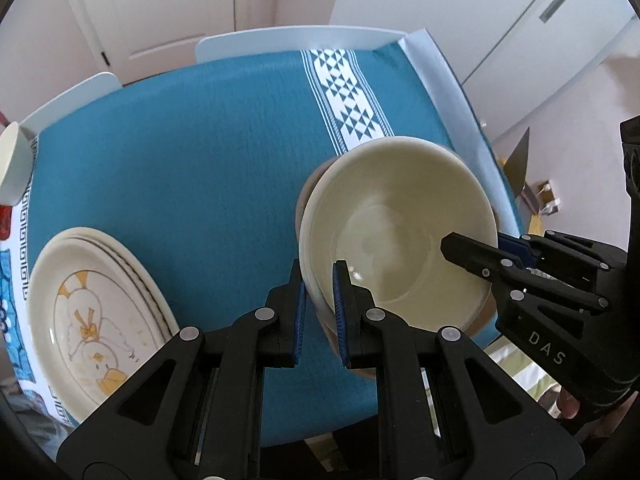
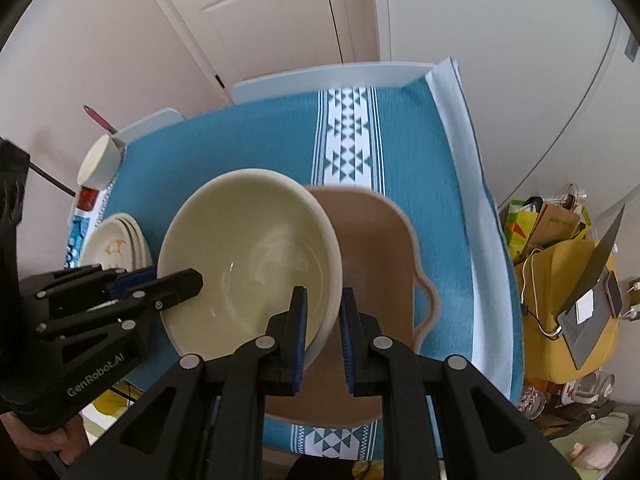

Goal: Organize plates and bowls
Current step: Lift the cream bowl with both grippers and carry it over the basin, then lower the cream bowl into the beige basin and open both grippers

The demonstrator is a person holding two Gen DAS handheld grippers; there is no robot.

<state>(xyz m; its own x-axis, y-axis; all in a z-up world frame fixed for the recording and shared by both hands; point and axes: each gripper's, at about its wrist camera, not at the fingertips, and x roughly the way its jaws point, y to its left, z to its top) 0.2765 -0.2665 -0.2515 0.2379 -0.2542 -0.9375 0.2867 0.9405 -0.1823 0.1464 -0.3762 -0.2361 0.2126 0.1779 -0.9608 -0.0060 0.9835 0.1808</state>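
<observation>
— Pale walls and white doors behind, a teal cloth with a white patterned stripe over the desk (image 1: pixel 192 168). Where are the dishes?

— A cream bowl (image 1: pixel 396 224) is held over the right side of the desk, tilted, above a wider pinkish-brown bowl (image 2: pixel 384 264) with a small side handle. A stack of plates (image 1: pixel 92 320), the top one painted with a duck, sits near the left edge. A white cup (image 2: pixel 98 160) stands at the far left corner.

— And the grippers?

— Both are on the cream bowl. The left gripper (image 1: pixel 320 300) straddles the near-left rim, one pad inside and one outside, pinching the wall. The right gripper (image 2: pixel 323 320) does the same at the opposite rim. In the right wrist view the outer pad seems a shade off the wall, so I judge that grip firm but cannot be certain.

— Which step is this, then?

— Nesting the bowls, I'd say: the cream one is being brought into the pinkish-brown one. The plates look already gathered.

— What does the next move call for?

— Levelling the cream bowl, centring it over the larger one, and lowering with both sides together so the rim doesn't knock. Only once it sits should the jaws part, then lift straight up off the rim.
</observation>
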